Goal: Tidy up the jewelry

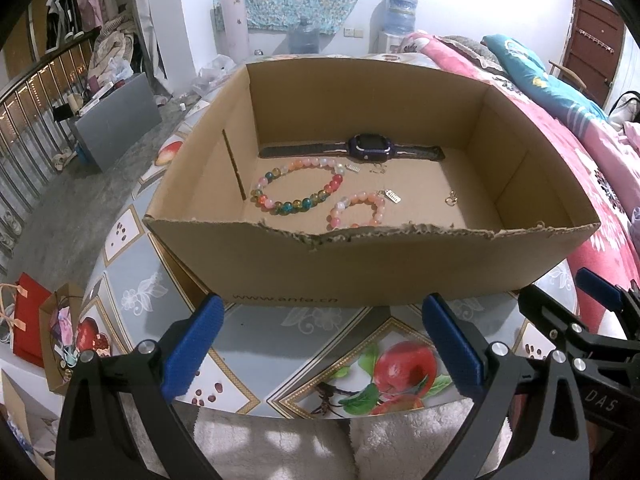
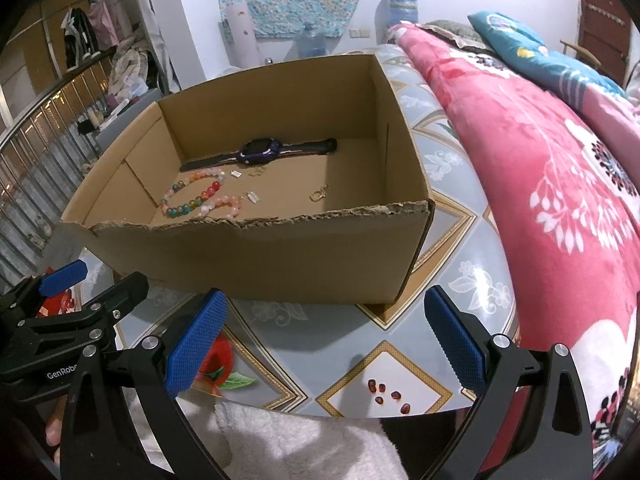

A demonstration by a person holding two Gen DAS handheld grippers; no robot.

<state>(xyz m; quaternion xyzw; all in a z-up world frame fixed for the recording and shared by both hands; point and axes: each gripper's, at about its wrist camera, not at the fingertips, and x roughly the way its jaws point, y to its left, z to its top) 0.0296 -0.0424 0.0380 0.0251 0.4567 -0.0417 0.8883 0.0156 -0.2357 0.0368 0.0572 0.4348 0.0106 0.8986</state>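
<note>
Sitting mid-frame in the cardboard box on the desk: watch, bead bracelets, light, slippery, loose; pinch strap or bead run; left tool and right tool wide open, empty

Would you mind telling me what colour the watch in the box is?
Dark purple-blue case on a black strap; clearest in the left wrist view.

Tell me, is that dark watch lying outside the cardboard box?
No, the watch lies flat on the floor of the cardboard box, along its far wall, behind the two bead bracelets.
</note>
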